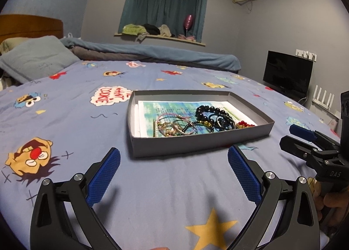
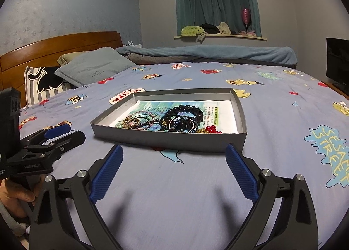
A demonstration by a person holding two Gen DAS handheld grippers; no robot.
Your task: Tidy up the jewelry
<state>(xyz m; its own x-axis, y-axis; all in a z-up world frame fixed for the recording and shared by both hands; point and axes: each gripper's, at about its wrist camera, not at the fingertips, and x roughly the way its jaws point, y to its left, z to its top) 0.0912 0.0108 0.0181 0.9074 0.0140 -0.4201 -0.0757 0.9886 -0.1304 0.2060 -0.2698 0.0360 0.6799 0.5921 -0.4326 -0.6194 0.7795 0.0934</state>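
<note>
A shallow grey cardboard tray [image 1: 196,144] [image 2: 165,138] lies on the bed, lined with a printed paper. Inside it is a tangle of jewelry: a black bead bracelet [image 1: 210,112] [image 2: 185,110], thin bangles [image 1: 182,126] [image 2: 139,120], red beads [image 1: 244,123] [image 2: 212,128] and gold chain. My left gripper [image 1: 174,160] is open and empty, just short of the tray's near wall. My right gripper [image 2: 174,156] is open and empty, also in front of the tray. Each gripper shows at the side of the other's view, the right one [image 1: 305,138] and the left one [image 2: 56,134].
The bed [image 1: 165,195] has a blue cartoon-print sheet. A blue pillow [image 2: 93,68] and wooden headboard [image 2: 54,49] are at the left, a folded blanket [image 2: 218,53] along the far edge, a black monitor [image 1: 288,73] at the right.
</note>
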